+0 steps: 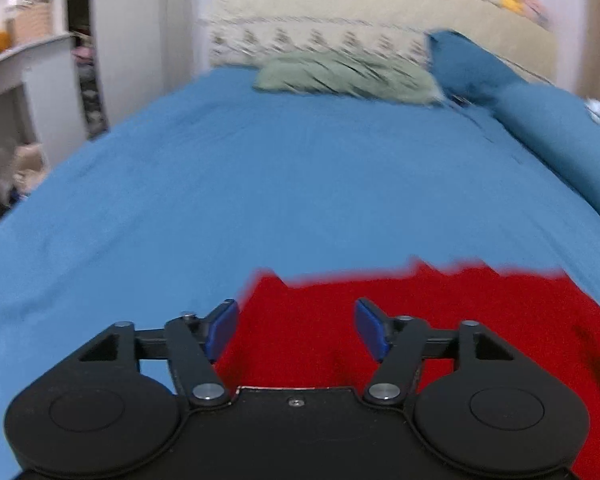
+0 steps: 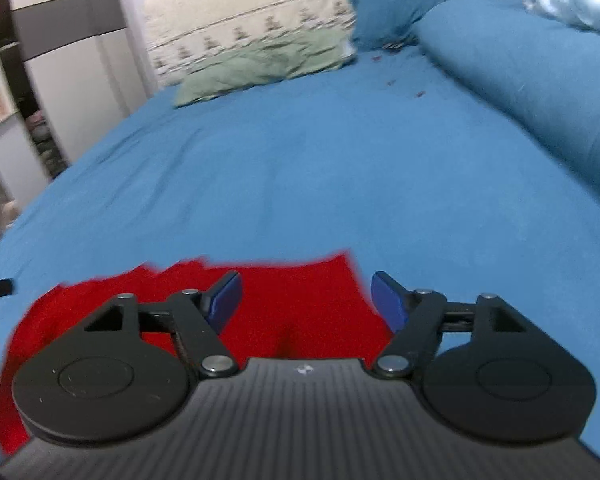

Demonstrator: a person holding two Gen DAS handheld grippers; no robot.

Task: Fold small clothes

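A red garment (image 1: 440,312) lies flat on the blue bed sheet (image 1: 260,184) at the near edge. My left gripper (image 1: 296,328) is open above the garment's left part, its blue pads apart and holding nothing. In the right wrist view the same red garment (image 2: 300,304) lies below my right gripper (image 2: 306,304), which is open over the garment's right edge and holds nothing. The near part of the garment is hidden under both gripper bodies.
A green folded cloth (image 1: 348,76) and a patterned cream pillow (image 1: 320,36) lie at the bed's head. A blue pillow (image 1: 468,64) and a rolled blue duvet (image 1: 560,140) run along the right. A white shelf and cupboard (image 1: 28,80) stand left of the bed.
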